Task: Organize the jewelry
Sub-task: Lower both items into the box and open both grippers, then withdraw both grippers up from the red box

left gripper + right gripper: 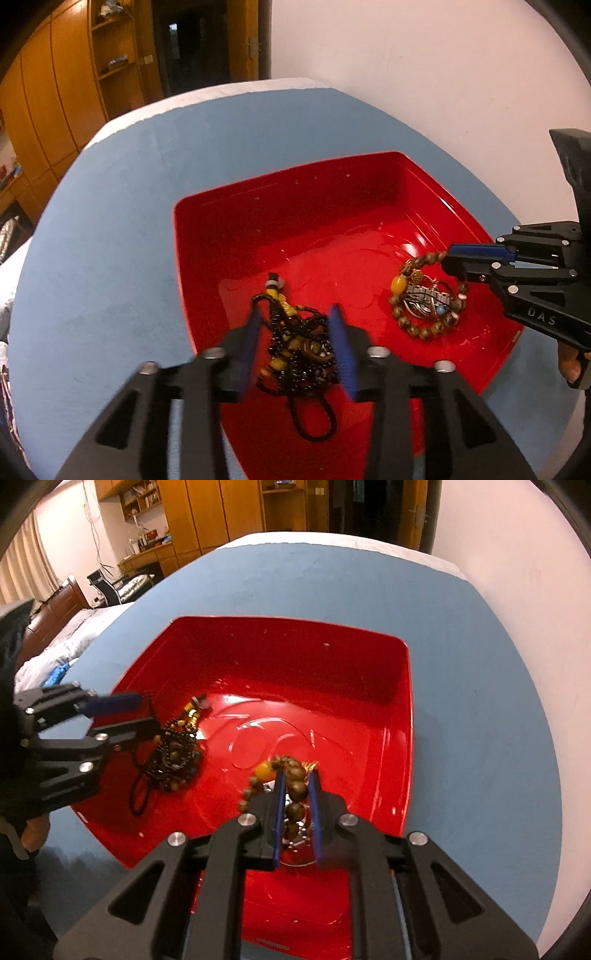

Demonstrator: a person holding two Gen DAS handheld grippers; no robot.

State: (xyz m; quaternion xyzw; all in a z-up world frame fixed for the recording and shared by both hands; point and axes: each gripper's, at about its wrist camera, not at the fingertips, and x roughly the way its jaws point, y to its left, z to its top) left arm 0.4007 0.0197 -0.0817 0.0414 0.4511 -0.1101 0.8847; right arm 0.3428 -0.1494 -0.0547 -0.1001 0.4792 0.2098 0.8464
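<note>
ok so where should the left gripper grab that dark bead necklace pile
Grip the dense middle of the dark bead necklace, coming from above. It lies heaped flat on the red tray floor, so the left gripper pads straddling the clump can close across it. The thin cord loop toward the camera would likely slip.

Right tongs (296,775) around bead bracelet (291,775)

Your left gripper (295,321) reaches into the tray (280,195), its jaws on either side of the bead necklace (299,350) lying on the tray floor. To its right, your right gripper (295,786) pinches the bracelet (291,779), which lies in the same tray. The tray sits on the table (110,221), which stretches beyond both.
</note>
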